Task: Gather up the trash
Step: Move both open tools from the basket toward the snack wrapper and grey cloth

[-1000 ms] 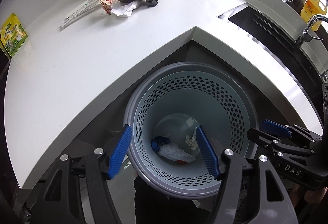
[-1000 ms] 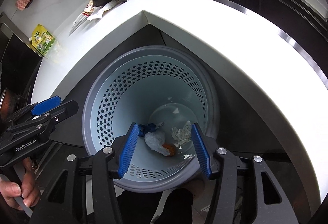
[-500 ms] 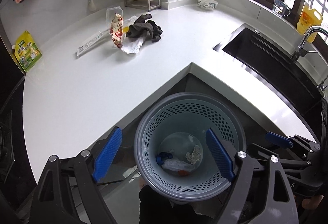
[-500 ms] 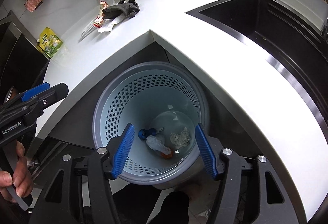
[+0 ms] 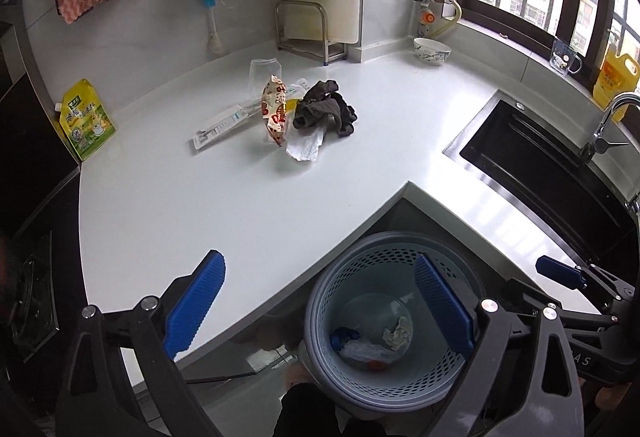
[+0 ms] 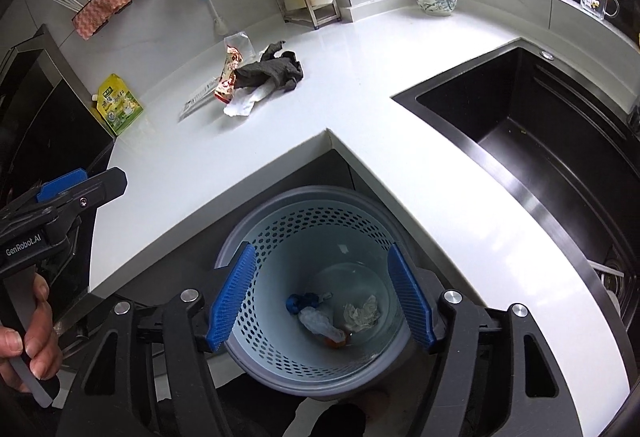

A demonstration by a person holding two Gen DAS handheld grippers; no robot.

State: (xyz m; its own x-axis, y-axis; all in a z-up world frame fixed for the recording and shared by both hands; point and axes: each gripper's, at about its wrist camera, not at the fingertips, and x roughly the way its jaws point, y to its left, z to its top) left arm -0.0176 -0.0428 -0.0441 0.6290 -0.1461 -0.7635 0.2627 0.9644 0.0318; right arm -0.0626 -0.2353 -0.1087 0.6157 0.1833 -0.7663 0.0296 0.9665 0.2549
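Hovering above the perforated waste bin, which stood on the floor in the inner corner of the white counter, the left gripper had its blue pads spread wide and its jaws were opening, with nothing between them. The right gripper hung over the same bin, its jaws also opening and nothing pressed between its pads. Inside the bin lay a crumpled blue scrap, a clear plastic bag with something orange beneath it, and a crumpled paper wad.

More trash remained on the counter, well apart from the bin: a red-and-white snack wrapper, a long thin packet to its left, a white paper scrap, and a clear plastic cup behind the wrapper. A dark rag lay bunched just beside the wrapper, partly over the paper scrap. A green-yellow pouch leaned at the counter's left edge, and a bowl sat near the window. The black sink lay to the right. In the right wrist view a hand gripped the left gripper's handle
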